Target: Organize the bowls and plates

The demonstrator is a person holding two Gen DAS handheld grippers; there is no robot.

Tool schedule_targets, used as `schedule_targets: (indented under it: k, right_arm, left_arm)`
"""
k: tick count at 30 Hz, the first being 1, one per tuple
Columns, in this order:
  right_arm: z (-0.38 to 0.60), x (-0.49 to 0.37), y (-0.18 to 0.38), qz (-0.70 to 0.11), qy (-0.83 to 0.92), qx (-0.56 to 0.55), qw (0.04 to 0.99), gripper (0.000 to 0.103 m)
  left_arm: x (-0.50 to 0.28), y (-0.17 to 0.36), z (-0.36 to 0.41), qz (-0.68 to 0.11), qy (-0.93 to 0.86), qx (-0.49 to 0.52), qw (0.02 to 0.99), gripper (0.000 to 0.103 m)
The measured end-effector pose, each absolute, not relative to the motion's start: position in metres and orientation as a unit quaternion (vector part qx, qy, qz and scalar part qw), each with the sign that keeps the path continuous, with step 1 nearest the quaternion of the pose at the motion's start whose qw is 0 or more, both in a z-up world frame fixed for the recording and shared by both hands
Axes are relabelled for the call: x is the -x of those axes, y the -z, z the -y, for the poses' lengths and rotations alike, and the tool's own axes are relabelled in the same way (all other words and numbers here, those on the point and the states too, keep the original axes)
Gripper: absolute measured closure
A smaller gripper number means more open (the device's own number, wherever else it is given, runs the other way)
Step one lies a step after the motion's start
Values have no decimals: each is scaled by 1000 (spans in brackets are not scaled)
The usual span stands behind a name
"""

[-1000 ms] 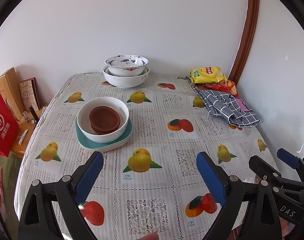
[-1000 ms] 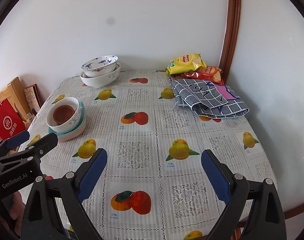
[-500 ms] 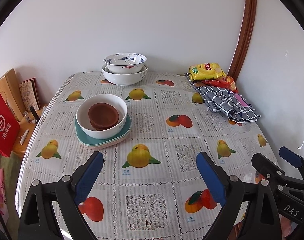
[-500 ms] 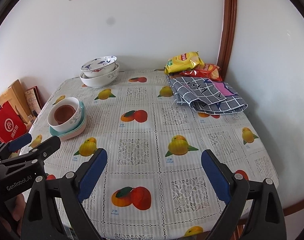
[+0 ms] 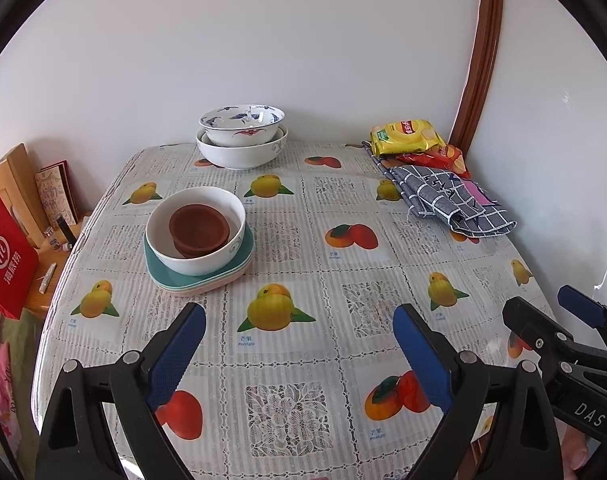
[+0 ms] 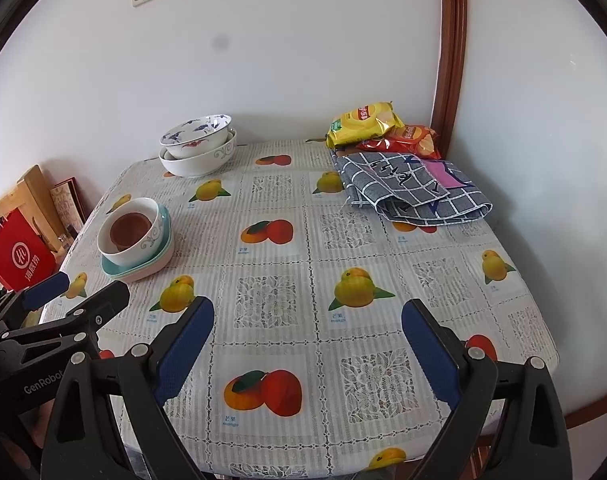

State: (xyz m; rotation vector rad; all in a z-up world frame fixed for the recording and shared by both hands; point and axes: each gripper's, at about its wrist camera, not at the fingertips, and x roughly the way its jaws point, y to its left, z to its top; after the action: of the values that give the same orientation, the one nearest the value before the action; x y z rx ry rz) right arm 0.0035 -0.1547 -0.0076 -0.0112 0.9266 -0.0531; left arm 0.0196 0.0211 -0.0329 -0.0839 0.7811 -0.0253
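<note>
Left wrist view: left gripper (image 5: 299, 334) spread wide, empty, low over the near table (image 5: 343, 280).
Left stack: brown bowls (image 5: 199, 229) nested in a white bowl (image 5: 196, 232), sitting on teal and pink plates (image 5: 191, 279).
Far stack: patterned bowl (image 5: 241, 125) inside a large white bowl (image 5: 241, 151) by the wall.
Right wrist view: right gripper (image 6: 308, 330) also spread, holding nothing; checked cloth (image 6: 413, 188) and snack bags (image 6: 379, 130) far right.
</note>
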Motion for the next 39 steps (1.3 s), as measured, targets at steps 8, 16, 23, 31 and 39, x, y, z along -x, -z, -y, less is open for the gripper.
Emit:
schedule_targets:
  k: [8,16,23,31,39]
  right_arm:
    - [158,-2,8,-447,27,2,894,9]
    - [157,-1,7,-446,26,1,895,9]
    - [155,0,8,-448,25,-1,894,9]
    - [154,1,8,-446,24,0,895,9]
    - [154,1,7,-447,21,-3,894,9]
  left_arm:
    - [-18,29,-21,-377,14,42,925,8]
    - [-17,29,-20,-376,14,43,926,8]
    - [-15,28,-19,-376,17,41,926,8]
    - [-14,27,-19,-374,17,44,926,8]
    - [-15,26,-21,-372,17,44,927,8]
